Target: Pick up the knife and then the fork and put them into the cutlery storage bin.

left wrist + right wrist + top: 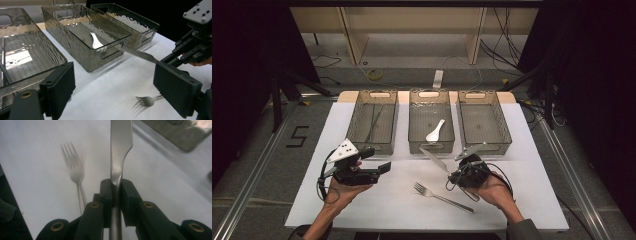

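Right gripper (453,176): jaws clamped on the handle of a table knife (434,159), blade pointing forward and left toward the near wall of the middle bin (431,145), lifted off the white tabletop (382,200). Probably held by the handle so that the blade can go first over a bin rim. Left gripper (384,167): jaws wide apart, nothing between them, waiting just in front of the left bin (373,145), maybe ready for the fork (443,197), lying flat between both hands. White spoon (435,131) already inside the middle bin; right bin (484,144) looking empty, so sorting seems partly done.

Right gripper view: knife handle pinched on its flat sides (116,177), grip centred and firm, a detail too small in the high view. Left gripper view: knife blade (140,54) hanging in the air near the middle bin's front handle, fork tines (146,100) resting on the tabletop. High view alone giving the row of three bins together.
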The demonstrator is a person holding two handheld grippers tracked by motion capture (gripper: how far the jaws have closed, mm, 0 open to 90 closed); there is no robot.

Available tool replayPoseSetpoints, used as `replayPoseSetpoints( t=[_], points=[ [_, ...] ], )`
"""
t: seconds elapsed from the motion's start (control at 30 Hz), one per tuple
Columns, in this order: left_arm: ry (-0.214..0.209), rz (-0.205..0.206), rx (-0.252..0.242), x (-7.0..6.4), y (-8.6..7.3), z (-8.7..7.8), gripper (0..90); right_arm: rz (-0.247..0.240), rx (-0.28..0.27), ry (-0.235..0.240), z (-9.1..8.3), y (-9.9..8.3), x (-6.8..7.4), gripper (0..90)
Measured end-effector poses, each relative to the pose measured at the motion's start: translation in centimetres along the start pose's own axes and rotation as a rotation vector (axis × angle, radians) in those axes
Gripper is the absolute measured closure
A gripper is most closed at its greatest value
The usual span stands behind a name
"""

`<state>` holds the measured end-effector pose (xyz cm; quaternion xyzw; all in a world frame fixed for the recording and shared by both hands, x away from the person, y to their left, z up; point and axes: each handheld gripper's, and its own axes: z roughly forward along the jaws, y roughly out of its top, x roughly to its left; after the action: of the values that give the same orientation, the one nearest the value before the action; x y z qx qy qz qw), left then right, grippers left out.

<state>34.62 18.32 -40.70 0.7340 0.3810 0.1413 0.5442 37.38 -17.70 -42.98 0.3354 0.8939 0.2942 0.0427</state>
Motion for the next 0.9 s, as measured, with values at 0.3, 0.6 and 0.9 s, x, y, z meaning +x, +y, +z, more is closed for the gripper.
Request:
replayPoseSetpoints(
  t=[0.3, 0.6, 0.9],
  points=[
    [0.017, 0.001, -0.007, 0.2, 0.0, -0.1, 17.0, 0.023, -0.042, -0.023, -1.0, 0.8, -1.4, 81.3],
    [0.022, -0.006, -0.013, 0.2, 0.0, -0.2, 16.9, 0.05, -0.08, -0.057, -2.2, 2.2, -2.9, 81.3],
    [0.021, -0.004, -0.018, 0.2, 0.0, -0.2, 16.7, 0.075, -0.118, -0.101, -3.4, 4.0, -4.9, 81.2]
  ],
)
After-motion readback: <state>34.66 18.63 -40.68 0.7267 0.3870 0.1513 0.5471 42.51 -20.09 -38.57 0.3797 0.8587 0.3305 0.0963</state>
